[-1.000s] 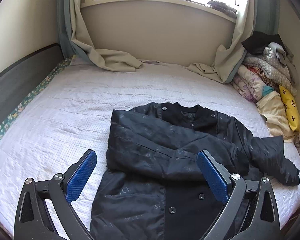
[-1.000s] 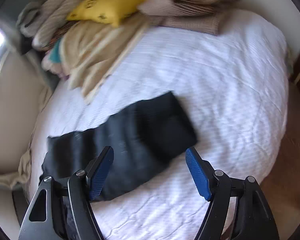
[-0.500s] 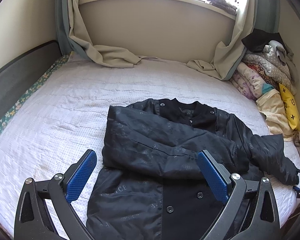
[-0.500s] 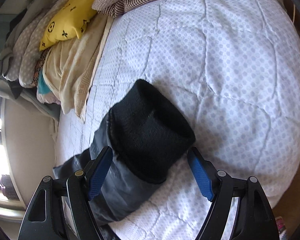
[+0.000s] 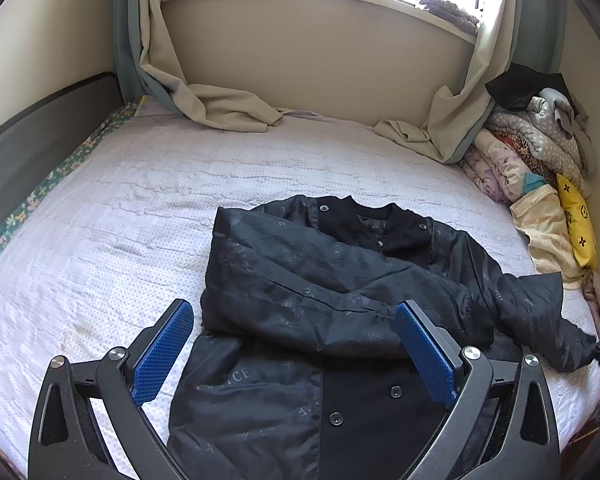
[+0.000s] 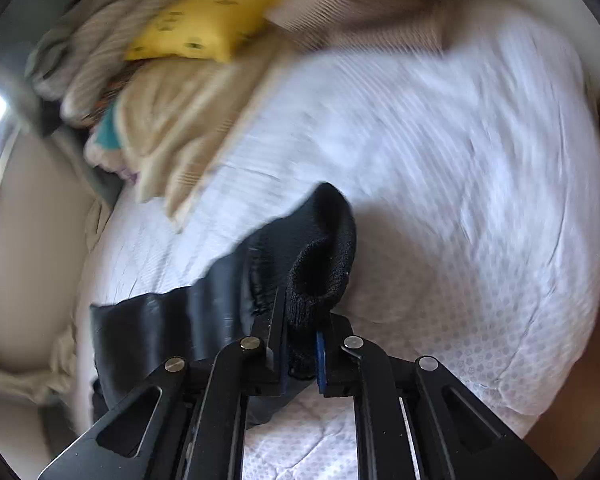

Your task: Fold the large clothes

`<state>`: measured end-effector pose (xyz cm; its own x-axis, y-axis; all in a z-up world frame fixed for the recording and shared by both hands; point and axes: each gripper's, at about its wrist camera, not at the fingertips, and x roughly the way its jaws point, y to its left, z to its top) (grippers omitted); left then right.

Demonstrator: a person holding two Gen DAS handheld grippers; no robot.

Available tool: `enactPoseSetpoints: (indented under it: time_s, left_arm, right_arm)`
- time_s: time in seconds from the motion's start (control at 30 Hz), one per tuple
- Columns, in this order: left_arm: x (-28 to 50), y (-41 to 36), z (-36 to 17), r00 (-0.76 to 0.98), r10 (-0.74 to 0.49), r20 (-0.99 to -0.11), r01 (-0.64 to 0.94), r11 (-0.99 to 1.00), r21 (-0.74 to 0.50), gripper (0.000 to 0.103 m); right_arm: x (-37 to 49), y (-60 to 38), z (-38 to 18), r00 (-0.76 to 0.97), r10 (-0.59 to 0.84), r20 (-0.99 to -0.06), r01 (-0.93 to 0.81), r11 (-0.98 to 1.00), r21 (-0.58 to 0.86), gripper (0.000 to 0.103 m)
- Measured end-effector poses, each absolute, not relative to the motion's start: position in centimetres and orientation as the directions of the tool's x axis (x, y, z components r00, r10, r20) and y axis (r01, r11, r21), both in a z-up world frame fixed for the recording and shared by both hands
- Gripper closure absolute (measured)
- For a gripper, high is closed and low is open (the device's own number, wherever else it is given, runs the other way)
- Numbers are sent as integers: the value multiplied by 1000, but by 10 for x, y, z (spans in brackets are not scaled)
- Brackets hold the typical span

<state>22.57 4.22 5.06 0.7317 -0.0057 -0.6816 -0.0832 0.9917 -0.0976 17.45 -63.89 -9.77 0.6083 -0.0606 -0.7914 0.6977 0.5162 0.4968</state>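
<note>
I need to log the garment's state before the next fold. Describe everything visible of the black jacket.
The black jacket lies front up on the white quilted bed cover, collar toward the window. Its shell looks thin and slightly shiny, with faint printed lettering and round dark buttons down the front. One sleeve is folded across the chest. The other stretches toward the bedding pile, and its ribbed knit cuff is pinched in the right gripper, whose jaws have just closed. The left gripper hangs open above the lower front.
</note>
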Motion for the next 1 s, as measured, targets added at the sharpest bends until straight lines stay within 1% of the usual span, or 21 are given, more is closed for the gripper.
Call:
enactPoseSetpoints:
  time_s: [0.1, 0.23, 0.37, 0.43, 0.53, 0.67, 0.77, 0.83, 0.9, 1.0]
  left_arm:
    - [225, 43, 52, 733, -13, -680, -84, 990, -109, 1]
    - [223, 43, 54, 736, -19, -676, -79, 990, -113, 1]
    - [220, 41, 55, 740, -26, -672, -68, 991, -114, 1]
    - [220, 40, 55, 740, -34, -671, -60, 991, -117, 1]
    - [220, 38, 54, 737, -46, -674, -49, 991, -121, 1]
    - [221, 38, 53, 733, -57, -678, -44, 990, -131, 1]
    - [221, 42, 52, 729, -62, -682, -50, 988, -143, 1]
    - [223, 47, 50, 723, -66, -688, -58, 986, -155, 1]
    - [225, 54, 44, 707, -73, -704, -73, 982, -174, 1]
    - [230, 64, 33, 667, -102, -738, -95, 971, -220, 1]
  right_arm:
    - [183, -609, -62, 630, -122, -767, 649, 624, 434, 97]
    - [198, -549, -8, 699, -171, -694, 527, 780, 339, 97]
    - [209, -479, 36, 779, -133, -613, 364, 892, 270, 97]
    - [214, -440, 54, 813, -90, -575, 269, 934, 233, 97]
    - [220, -384, 68, 838, 3, -546, 126, 972, 199, 97]
    - [226, -307, 70, 816, 175, -550, -77, 977, 196, 97]
    - [233, -252, 58, 767, 276, -579, -210, 961, 181, 97]
    - [238, -224, 44, 731, 313, -607, -266, 949, 169, 97]
    - [246, -193, 23, 670, 349, -655, -316, 933, 173, 98]
    - [255, -165, -7, 606, 346, -716, -353, 924, 148, 98]
